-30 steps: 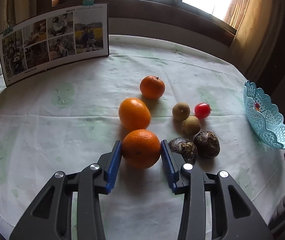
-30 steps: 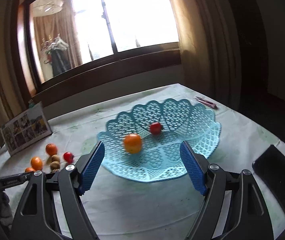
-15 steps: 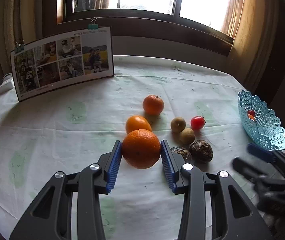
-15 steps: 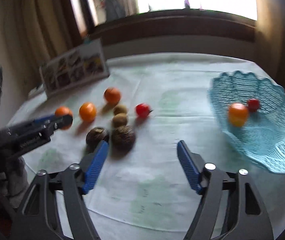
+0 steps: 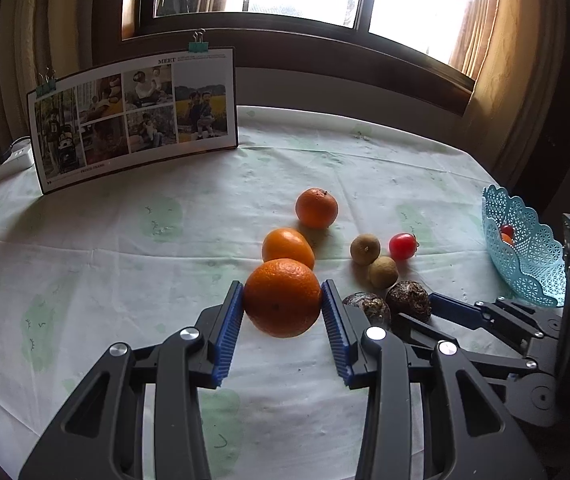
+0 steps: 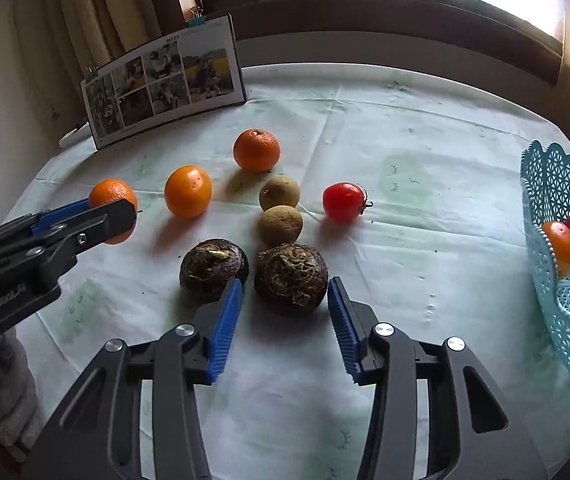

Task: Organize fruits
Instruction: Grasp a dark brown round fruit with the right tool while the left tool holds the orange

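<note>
My left gripper [image 5: 282, 300] is shut on a large orange [image 5: 283, 297] and holds it above the table; it also shows in the right wrist view [image 6: 111, 196]. My right gripper [image 6: 285, 300] is open, its blue pads on either side of a dark brown wrinkled fruit [image 6: 291, 278] on the cloth. A second dark fruit [image 6: 213, 268] lies just left of it. Two more oranges [image 6: 187, 191] [image 6: 256, 149], two small brown fruits [image 6: 279, 220] and a red tomato [image 6: 343, 202] lie behind. The light blue lace basket [image 6: 565, 184] at right holds an orange and a tomato.
A photo board [image 5: 133, 120] stands clipped upright at the back left of the round table with its white cloth [image 5: 85, 240]. A white power strip [image 5: 3, 164] lies beside the board. A window and curtains are behind the table.
My left gripper has lifted the large orange off the cloth. My right gripper swung from the basket to the fruit pile and now straddles the dark fruit.
</note>
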